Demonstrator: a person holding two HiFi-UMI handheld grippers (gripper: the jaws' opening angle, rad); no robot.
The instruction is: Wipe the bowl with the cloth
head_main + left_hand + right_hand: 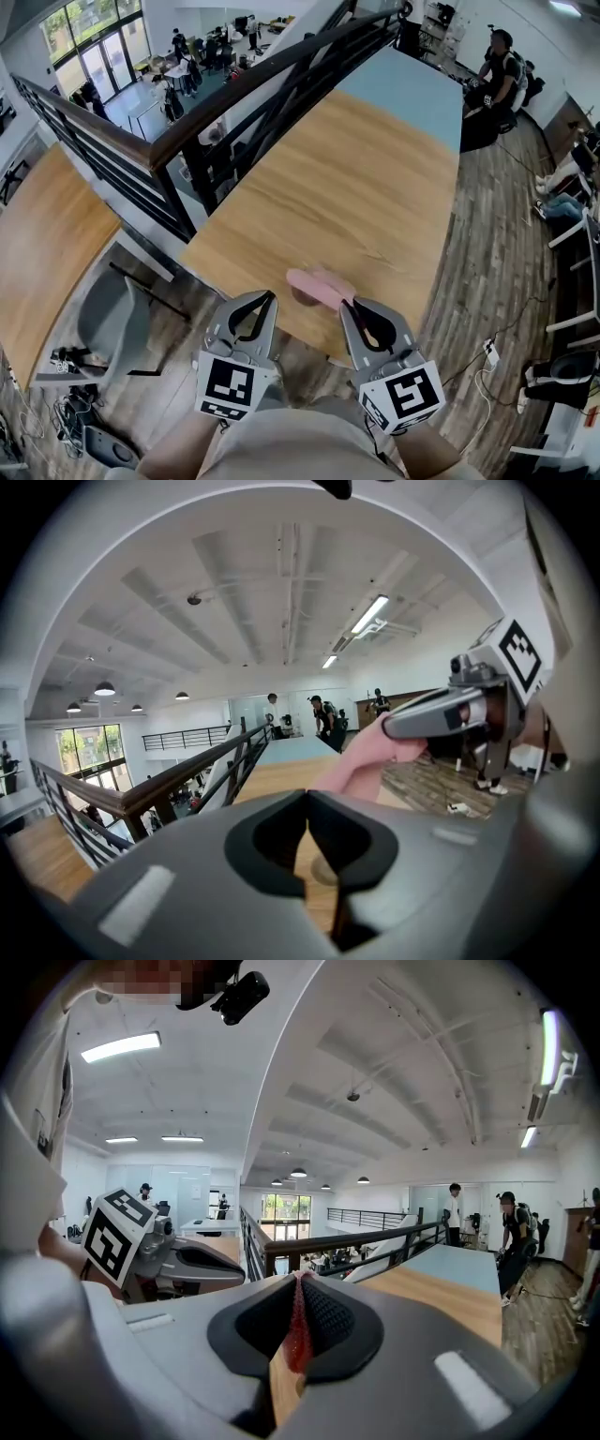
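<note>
Pale wood table (356, 187) runs away from the person, its far end light blue, with a dark railing (122, 150) along its left side and a plank floor (487, 262) on its right. People (502, 66) sit past the far end. A grey chair (108, 323) stands low on the left.

Both grippers are held side by side at the near edge of the table, pointing along it. The left gripper (269, 298) has its fingers pressed together with nothing between them. The right gripper (349, 305) has its fingers closed on the pink cloth (317, 284). A thin red-pink strip of it shows in the seam between the pads. The rest spills out past the fingertips, ahead and to their left, over the near edge of the table. It ends just ahead of the left fingertips. Whether the cloth touches the wood cannot be told.
</note>
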